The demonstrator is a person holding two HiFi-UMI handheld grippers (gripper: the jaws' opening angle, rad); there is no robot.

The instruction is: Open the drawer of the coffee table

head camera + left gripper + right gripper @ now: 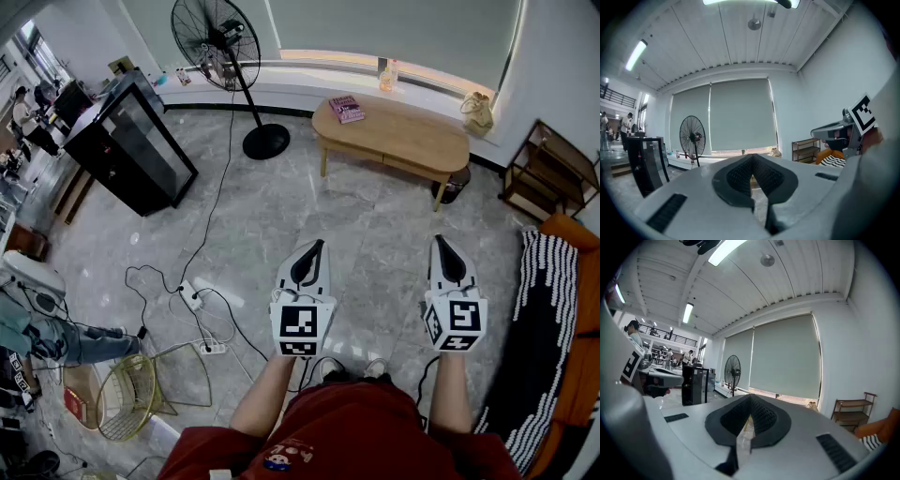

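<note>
The grey marble floor (281, 216) takes up most of the room. An orange sofa (581, 309) with a striped throw (544, 328) runs along its right edge, and a black cabinet (131, 141) stands towards its far left corner. The wooden coffee table (392, 136) sits at the floor's far edge under the window, well apart from both grippers. I cannot pick out its drawer from here. A standing fan (225, 56) is just left of the table, and a wire basket (127, 398) lies near the person's left foot. The left gripper (317, 246) and the right gripper (441, 242) are held out side by side, about level. The jaws of each are closed tip to tip with nothing between them. A pink book (347, 109) rests at the left end of the table top.
</note>
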